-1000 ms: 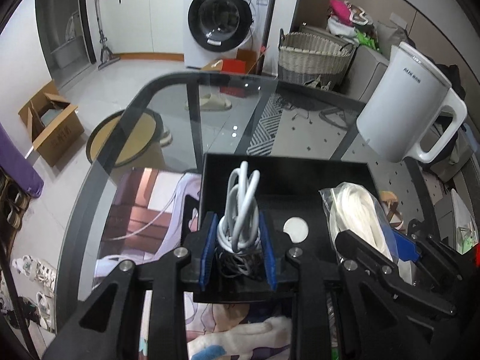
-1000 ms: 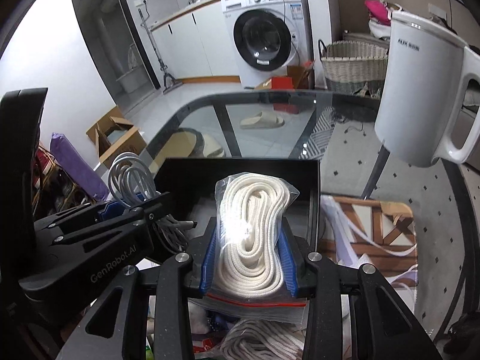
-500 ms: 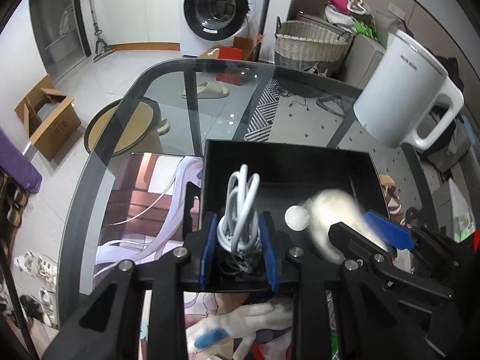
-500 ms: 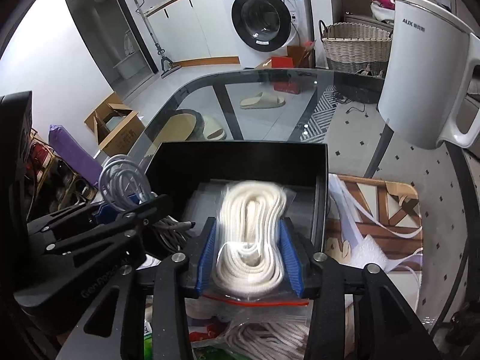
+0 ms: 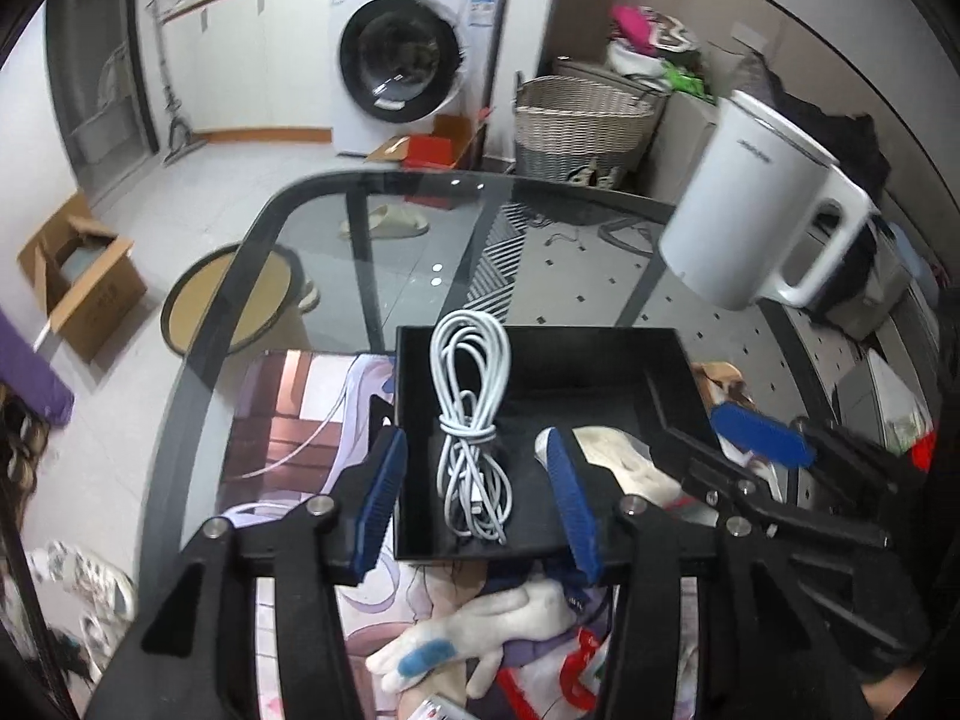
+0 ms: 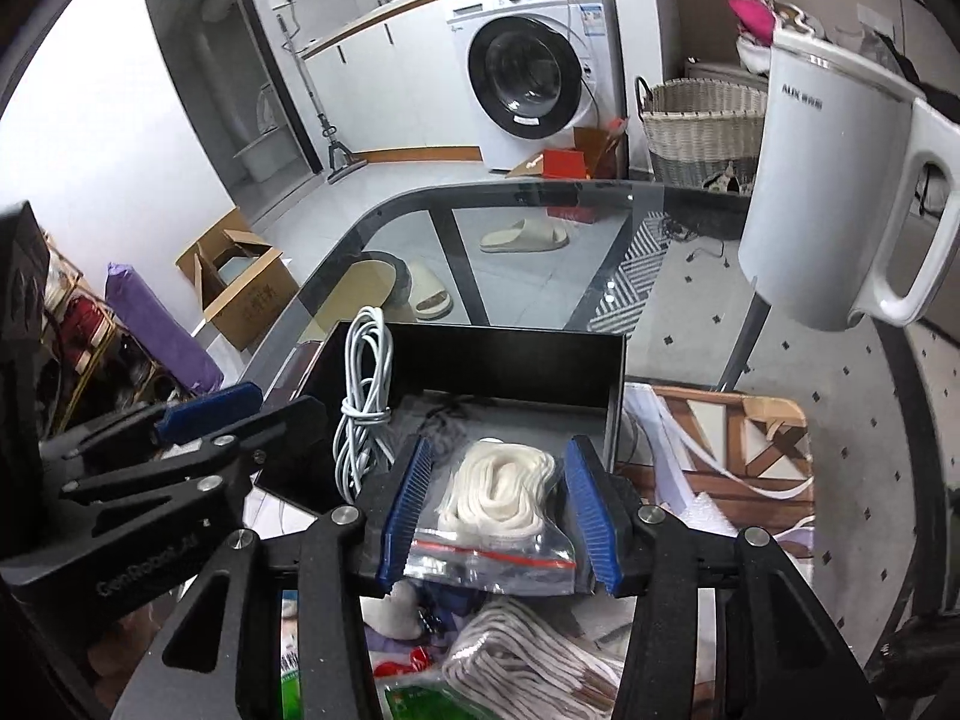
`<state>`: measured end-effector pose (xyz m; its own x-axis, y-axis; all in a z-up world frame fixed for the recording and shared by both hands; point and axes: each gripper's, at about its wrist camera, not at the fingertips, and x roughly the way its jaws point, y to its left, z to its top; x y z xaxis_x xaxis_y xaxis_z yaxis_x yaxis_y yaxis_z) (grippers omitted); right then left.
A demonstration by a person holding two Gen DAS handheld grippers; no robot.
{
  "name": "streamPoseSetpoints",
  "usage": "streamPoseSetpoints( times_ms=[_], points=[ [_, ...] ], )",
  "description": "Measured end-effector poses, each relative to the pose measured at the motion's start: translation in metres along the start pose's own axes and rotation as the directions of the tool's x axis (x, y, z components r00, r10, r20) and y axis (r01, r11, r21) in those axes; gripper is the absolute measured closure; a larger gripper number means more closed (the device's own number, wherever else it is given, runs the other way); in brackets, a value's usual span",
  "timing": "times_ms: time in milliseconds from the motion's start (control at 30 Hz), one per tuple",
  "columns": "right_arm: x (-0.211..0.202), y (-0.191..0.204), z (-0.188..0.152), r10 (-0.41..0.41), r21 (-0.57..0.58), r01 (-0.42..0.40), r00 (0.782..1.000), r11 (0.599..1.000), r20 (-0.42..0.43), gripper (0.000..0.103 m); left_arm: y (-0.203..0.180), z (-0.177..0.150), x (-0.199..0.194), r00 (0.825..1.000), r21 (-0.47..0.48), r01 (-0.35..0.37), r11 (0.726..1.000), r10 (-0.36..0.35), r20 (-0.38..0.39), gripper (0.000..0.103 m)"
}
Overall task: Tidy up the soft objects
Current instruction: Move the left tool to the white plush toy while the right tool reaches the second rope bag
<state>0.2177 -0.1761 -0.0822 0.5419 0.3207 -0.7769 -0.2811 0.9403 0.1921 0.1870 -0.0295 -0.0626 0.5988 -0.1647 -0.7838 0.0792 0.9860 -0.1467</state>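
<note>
A black box (image 5: 606,354) (image 6: 504,366) stands on the glass table. A coiled white cable (image 5: 471,420) (image 6: 363,396) lies against the box's left wall. My left gripper (image 5: 474,495) is open, its blue pads on either side of the cable and apart from it. A clear bag of white rope (image 6: 501,501) (image 5: 624,462) rests over the box's near edge. My right gripper (image 6: 498,510) is open around the bag without gripping it.
A white kettle (image 5: 762,228) (image 6: 840,180) stands at the table's far right. A printed mat (image 5: 288,420) lies left of the box. A white glove (image 5: 480,624), another rope bundle (image 6: 528,666) and packets lie near me. The table's curved edge (image 5: 252,240) runs left.
Both grippers have opened. The cable dropped from the left gripper into the box, and the rope bag left the right gripper's grasp and lies on the box's near edge.
</note>
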Motion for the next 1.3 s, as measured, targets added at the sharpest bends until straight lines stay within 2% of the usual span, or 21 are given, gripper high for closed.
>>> streamPoseSetpoints(
  times_ms=[267,367,567,667,867,1000,1133,1300],
  points=[
    [-0.046,0.003,-0.011,0.005,-0.118,-0.002,1.0,0.993,0.023,0.052,0.018,-0.016,-0.037,1.0,0.097,0.026,0.995,-0.026,0.004,0.054],
    [-0.056,-0.001,-0.019,0.01,-0.151,-0.009,1.0,0.989,0.008,0.052,0.027,-0.025,-0.04,0.999,0.147,0.046,0.988,-0.041,-0.032,0.053],
    [-0.048,-0.006,-0.039,-0.012,-0.228,-0.007,0.997,0.974,-0.08,0.052,0.03,-0.048,-0.018,0.991,0.22,0.044,0.975,-0.014,-0.134,0.053],
    [-0.032,-0.009,-0.049,-0.01,-0.248,-0.03,0.987,0.968,-0.158,0.052,0.022,-0.062,-0.005,0.984,0.28,0.053,0.958,-0.003,-0.178,0.053],
    [0.002,-0.009,-0.073,-0.026,-0.27,-0.066,0.946,0.961,-0.323,0.052,0.0,-0.08,0.017,0.971,0.348,0.089,0.933,-0.003,-0.24,0.053],
    [0.011,-0.014,-0.08,-0.019,-0.254,-0.079,0.931,0.964,-0.364,0.051,-0.011,-0.087,0.035,0.964,0.385,0.08,0.92,0.026,-0.263,0.053],
    [0.013,-0.019,-0.084,-0.047,-0.261,-0.055,0.927,0.964,-0.371,0.029,-0.015,-0.089,0.051,0.957,0.367,0.088,0.926,0.023,-0.289,0.051],
    [0.02,-0.026,-0.089,-0.021,-0.238,-0.079,0.92,0.968,-0.392,0.024,-0.02,-0.085,0.053,0.965,0.362,0.065,0.93,0.034,-0.26,0.049]
  ],
)
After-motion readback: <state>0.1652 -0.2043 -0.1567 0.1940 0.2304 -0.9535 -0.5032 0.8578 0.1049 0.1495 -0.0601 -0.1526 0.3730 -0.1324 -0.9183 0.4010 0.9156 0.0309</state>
